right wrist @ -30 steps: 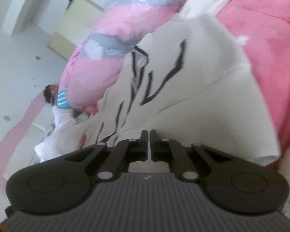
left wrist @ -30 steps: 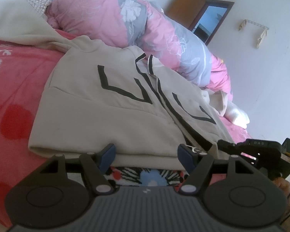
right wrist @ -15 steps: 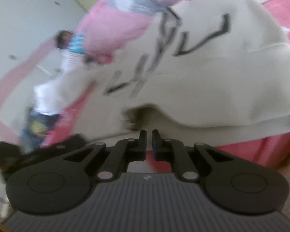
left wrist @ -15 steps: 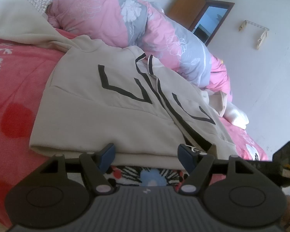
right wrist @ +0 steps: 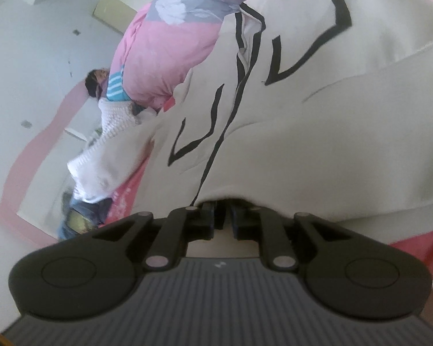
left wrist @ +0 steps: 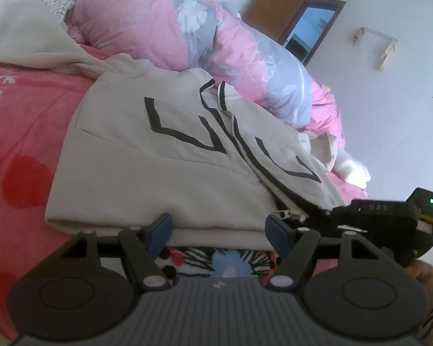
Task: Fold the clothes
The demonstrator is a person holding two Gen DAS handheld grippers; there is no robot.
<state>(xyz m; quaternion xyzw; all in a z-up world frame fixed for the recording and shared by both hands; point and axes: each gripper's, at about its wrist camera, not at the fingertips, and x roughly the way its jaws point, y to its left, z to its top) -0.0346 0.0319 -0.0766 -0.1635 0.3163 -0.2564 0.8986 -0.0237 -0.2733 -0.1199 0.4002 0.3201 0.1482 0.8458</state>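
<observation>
A beige zip jacket with black V marks lies flat on the red bedspread. My left gripper is open at the near hem, its blue fingertips just short of the cloth and holding nothing. My right gripper sits at the hem's right end, by the zipper's foot. In the right wrist view the jacket fills the frame and its hem drapes over the tips of my right gripper. Its jaws are opening, a narrow gap apart, with no cloth visibly pinched between them.
A pink and grey floral quilt is bunched along the far side of the bed. A patterned cloth shows under the near hem. More clothes lie at the far right. A brown door and white wall stand behind.
My right gripper swung in to the hem, and its shut jaws have parted a little under the cloth. In the left wrist view it drew off right, then returned. The left gripper stayed still.
</observation>
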